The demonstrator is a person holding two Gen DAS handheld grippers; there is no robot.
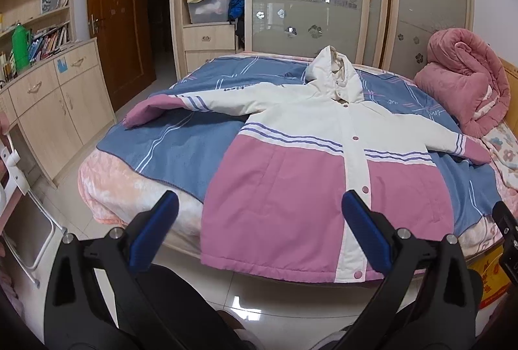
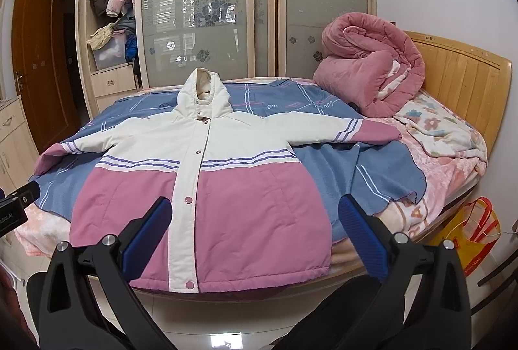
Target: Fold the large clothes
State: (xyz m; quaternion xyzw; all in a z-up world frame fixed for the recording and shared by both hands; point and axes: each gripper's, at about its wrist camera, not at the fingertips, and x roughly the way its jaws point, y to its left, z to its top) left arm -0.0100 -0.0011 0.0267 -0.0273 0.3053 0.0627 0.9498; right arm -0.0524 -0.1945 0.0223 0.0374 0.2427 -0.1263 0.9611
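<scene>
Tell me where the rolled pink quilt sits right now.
The rolled pink quilt sits on the bed's far right, against the wooden headboard, beyond the jacket.

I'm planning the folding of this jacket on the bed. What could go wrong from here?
The pink-and-white hooded padded jacket's hem overhangs the bed edge, so it may slide toward the floor when a sleeve is lifted. Its padding looks thick, so folds might spring open. The rolled pink quilt lies near one sleeve and may crowd it.

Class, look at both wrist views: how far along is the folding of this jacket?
Done: the jacket lies flat on the bed, snapped shut, sleeves spread.
In hand: nothing; the left gripper and right gripper are both open, short of the hem.
Left: every fold, sleeves, hood and body.
</scene>
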